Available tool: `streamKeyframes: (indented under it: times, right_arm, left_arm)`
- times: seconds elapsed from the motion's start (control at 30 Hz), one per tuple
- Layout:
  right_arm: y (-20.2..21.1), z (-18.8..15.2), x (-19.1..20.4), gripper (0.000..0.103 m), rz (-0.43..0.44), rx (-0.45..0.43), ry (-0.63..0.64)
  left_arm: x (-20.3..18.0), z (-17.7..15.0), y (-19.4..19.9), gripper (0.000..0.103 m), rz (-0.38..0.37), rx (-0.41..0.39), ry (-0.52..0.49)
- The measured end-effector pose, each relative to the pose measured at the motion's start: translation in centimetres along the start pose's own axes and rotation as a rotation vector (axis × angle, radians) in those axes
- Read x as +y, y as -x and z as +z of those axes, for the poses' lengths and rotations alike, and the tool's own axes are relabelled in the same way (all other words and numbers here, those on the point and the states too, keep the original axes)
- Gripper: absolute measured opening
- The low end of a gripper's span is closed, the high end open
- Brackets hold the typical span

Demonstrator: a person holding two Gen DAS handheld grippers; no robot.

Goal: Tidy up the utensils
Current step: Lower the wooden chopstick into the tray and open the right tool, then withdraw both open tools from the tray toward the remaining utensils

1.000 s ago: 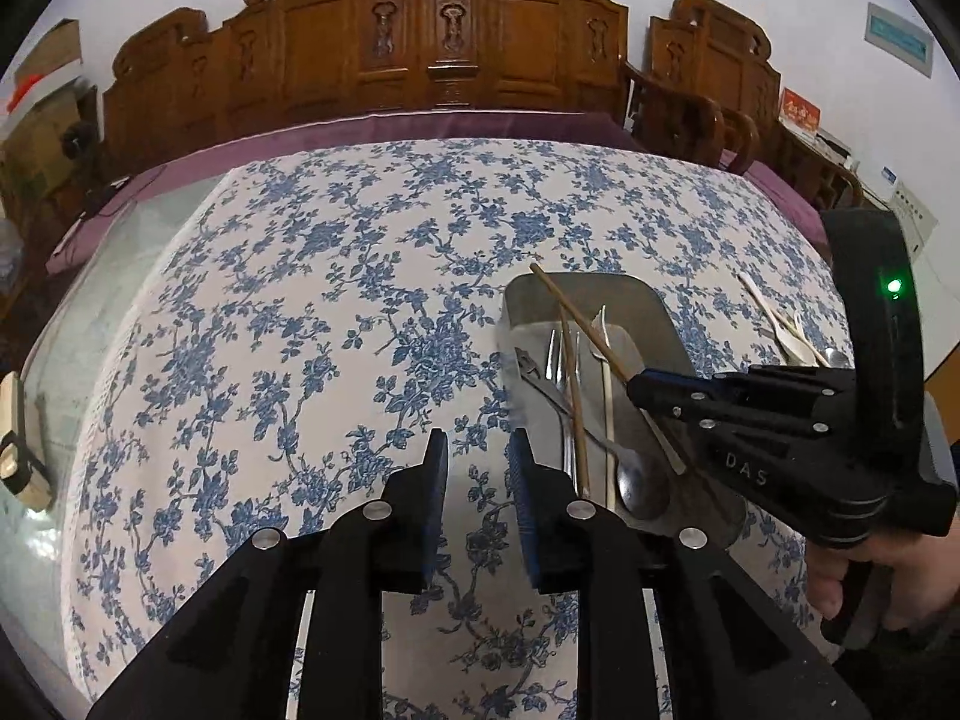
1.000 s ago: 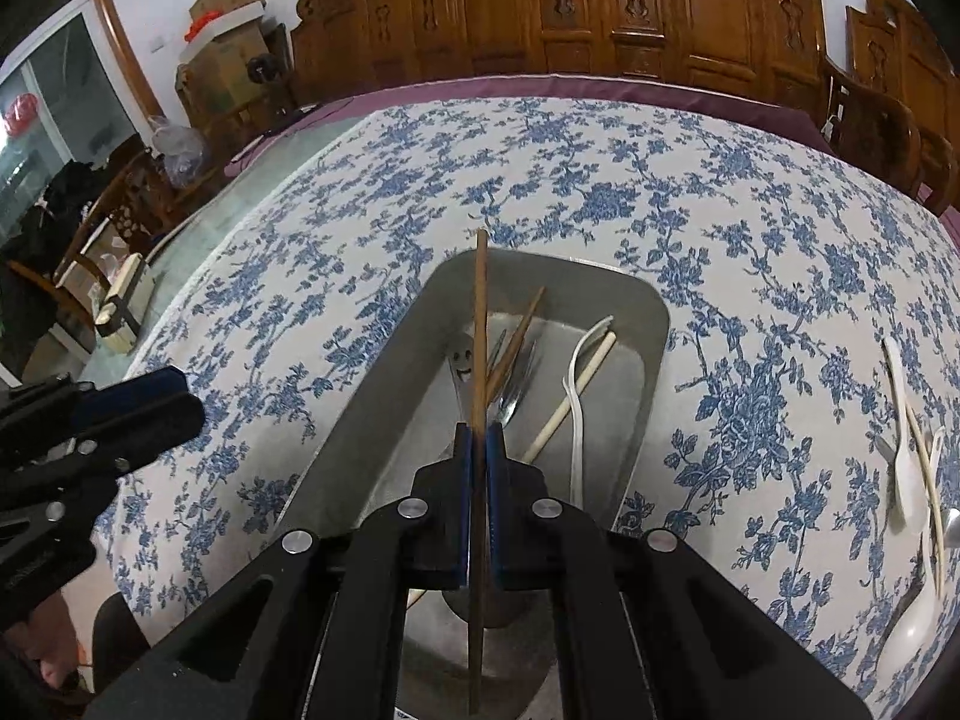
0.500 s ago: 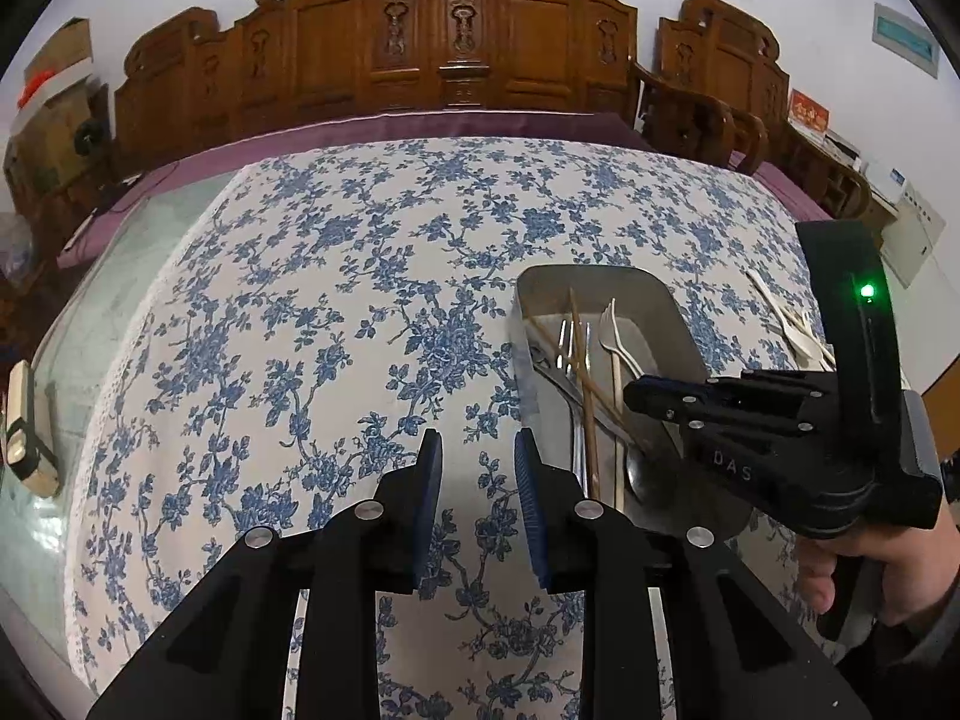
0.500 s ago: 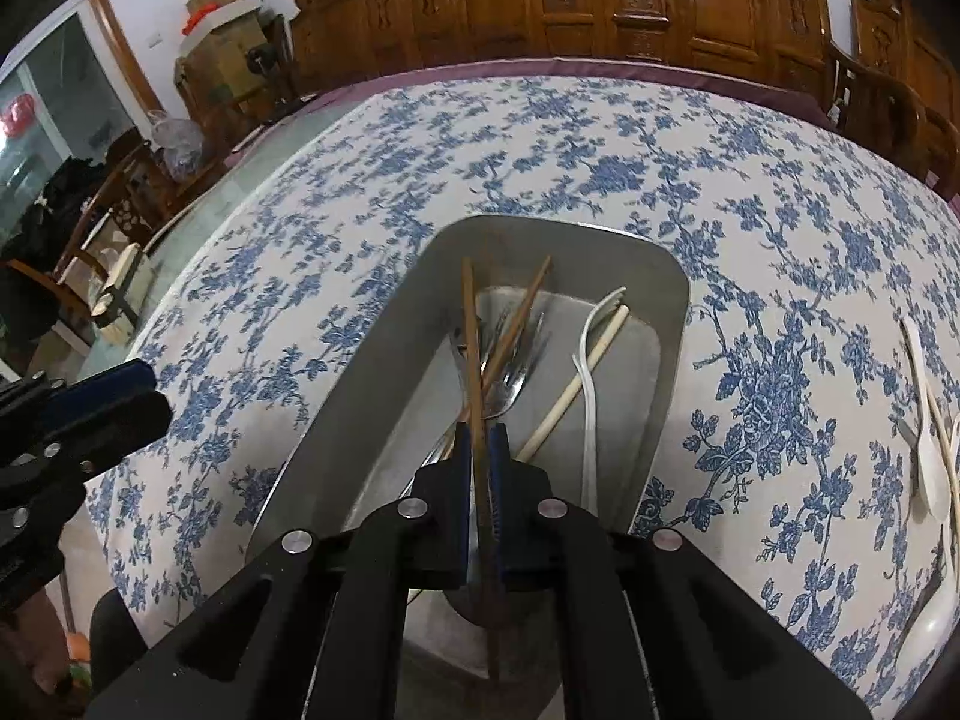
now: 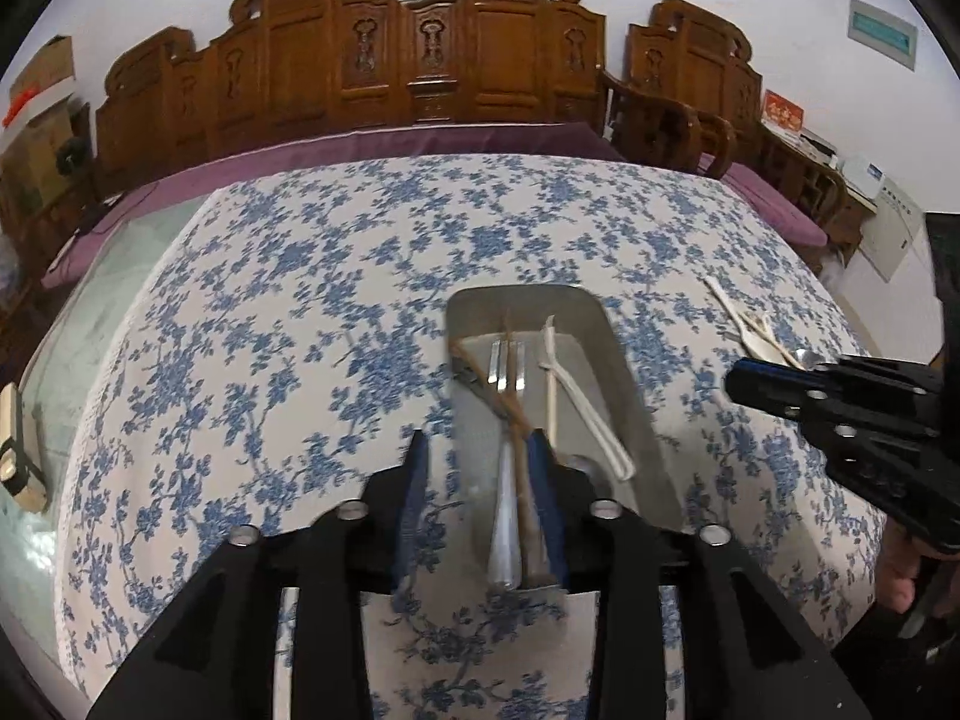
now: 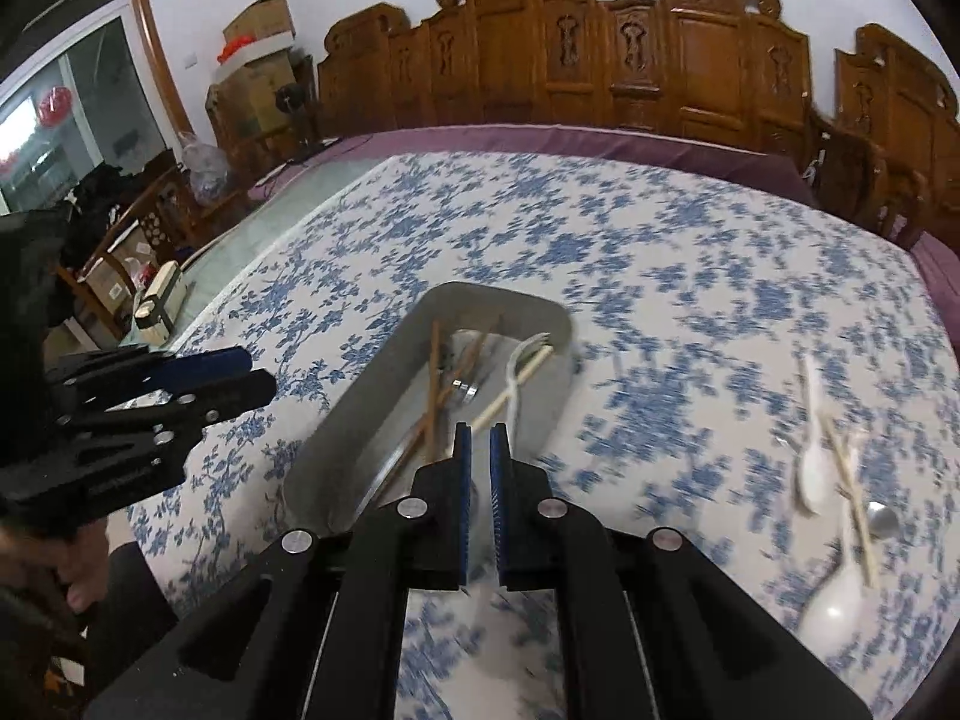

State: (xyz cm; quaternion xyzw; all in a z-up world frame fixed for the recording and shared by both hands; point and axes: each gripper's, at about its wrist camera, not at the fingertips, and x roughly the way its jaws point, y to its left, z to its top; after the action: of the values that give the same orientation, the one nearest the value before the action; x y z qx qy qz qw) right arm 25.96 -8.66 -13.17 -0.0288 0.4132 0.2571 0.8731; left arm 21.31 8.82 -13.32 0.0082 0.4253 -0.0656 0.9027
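A grey metal tray [image 5: 522, 300] [image 6: 372, 396] on the flowered cloth holds a metal fork [image 5: 507, 360], two crossed brown chopsticks [image 5: 480, 378] [image 6: 433, 372], a white plastic fork [image 5: 576, 396] [image 6: 516, 360] and a pale chopstick [image 5: 551, 396]. My left gripper [image 5: 480, 468] [image 6: 252, 375] hovers over the tray's near end with its jaws opening. The fork handle and a brown chopstick show in the gap, lying in the tray below with no pad pressing on them. My right gripper [image 6: 480, 444] [image 5: 738, 381] hangs over the tray's near right corner, shut to a thin gap with nothing in it.
To the right of the tray, loose white spoons [image 6: 813, 468], pale chopsticks [image 6: 846, 480] and a metal spoon [image 6: 882, 519] lie on the cloth, also seen as a cluster [image 5: 756, 330]. Carved wooden chairs [image 5: 456, 60] line the far side. A small box [image 5: 18, 456] sits at the left glass edge.
The right gripper let the brown chopstick go into the tray, then rose and swung right. The left gripper shifted right over the tray's near end and its jaws spread wider.
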Motion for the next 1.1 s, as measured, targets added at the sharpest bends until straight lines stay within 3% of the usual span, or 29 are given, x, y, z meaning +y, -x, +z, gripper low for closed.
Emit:
streamKeyframes:
  times: [0.17, 0.3, 0.37, 0.4, 0.6, 1.1]
  right_arm:
    - [3.1, -1.2, -2.4, 0.009, -0.038, -0.020, -0.003]
    - [5.1, -2.2, -4.8, 0.022, -0.070, -0.036, -0.005]
    - [5.7, -2.6, -5.8, 0.026, -0.088, -0.036, -0.004]
    - [6.1, -2.9, -6.5, 0.030, -0.101, -0.039, -0.004]
    - [7.1, -4.6, -11.0, 0.038, -0.160, -0.035, -0.023]
    - [4.7, -7.6, -19.2, 0.038, -0.218, 0.064, -0.077]
  left_arm:
    - [-2.6, 0.6, -0.4, 0.038, -0.025, -0.001, -0.028]
    - [-4.9, 1.0, -0.9, 0.044, -0.044, 0.003, -0.048]
    - [-5.9, 1.1, -1.3, 0.057, -0.053, 0.004, -0.057]
    - [-6.4, 1.1, -1.4, 0.058, -0.056, 0.000, -0.059]
    - [-8.9, 1.2, -2.8, 0.058, -0.075, 0.004, -0.063]
    - [-14.9, 2.6, -6.0, 0.058, -0.125, 0.024, -0.093]
